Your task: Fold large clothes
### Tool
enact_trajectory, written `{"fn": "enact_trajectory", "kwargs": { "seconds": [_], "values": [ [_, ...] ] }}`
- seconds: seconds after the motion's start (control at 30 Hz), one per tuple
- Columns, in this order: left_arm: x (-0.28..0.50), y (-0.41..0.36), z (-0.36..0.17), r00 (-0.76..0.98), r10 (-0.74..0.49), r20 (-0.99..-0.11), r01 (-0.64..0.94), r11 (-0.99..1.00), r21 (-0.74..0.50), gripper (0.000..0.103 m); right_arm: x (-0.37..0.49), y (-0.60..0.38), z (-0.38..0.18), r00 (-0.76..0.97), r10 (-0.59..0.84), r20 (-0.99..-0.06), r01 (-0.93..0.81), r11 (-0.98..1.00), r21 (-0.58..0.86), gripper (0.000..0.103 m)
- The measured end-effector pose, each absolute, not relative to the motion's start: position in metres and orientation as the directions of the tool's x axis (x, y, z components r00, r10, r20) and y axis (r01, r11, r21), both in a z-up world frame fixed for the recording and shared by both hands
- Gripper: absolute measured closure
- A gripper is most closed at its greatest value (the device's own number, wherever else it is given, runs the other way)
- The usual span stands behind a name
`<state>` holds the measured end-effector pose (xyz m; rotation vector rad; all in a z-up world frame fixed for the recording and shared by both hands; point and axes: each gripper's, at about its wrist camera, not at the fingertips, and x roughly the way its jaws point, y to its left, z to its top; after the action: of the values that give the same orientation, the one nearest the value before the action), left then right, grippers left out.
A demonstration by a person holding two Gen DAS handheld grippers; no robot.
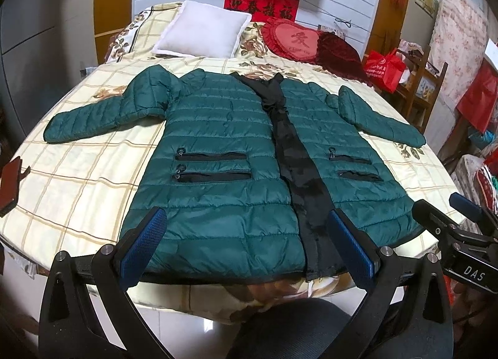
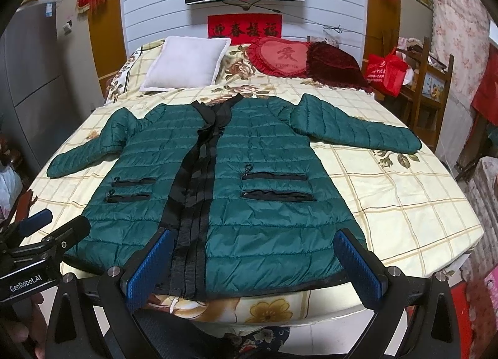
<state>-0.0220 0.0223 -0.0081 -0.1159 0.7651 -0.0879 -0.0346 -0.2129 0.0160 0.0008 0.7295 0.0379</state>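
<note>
A dark green quilted jacket lies flat and face up on the bed, sleeves spread out to both sides, black front strip down the middle, hem at the near edge. It also shows in the right wrist view. My left gripper is open and empty, hovering over the left half of the hem. My right gripper is open and empty, over the right half of the hem. The right gripper shows at the right edge of the left wrist view; the left one at the left edge of the right wrist view.
The bed has a checked floral sheet. A white pillow and a red heart cushion lie at its head. A red bag and wooden shelf stand at the right. A TV hangs on the far wall.
</note>
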Motion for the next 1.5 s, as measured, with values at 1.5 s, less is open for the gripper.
{"fn": "enact_trajectory", "kwargs": {
  "seconds": [1.5],
  "values": [
    [-0.0186,0.0207,-0.0116,0.713,-0.128,-0.689,0.042,0.989,-0.14,0.0,-0.0341,-0.2084,0.0171,0.747,0.037,-0.664,-0.034,0.999,0.017,0.001]
  ]
}}
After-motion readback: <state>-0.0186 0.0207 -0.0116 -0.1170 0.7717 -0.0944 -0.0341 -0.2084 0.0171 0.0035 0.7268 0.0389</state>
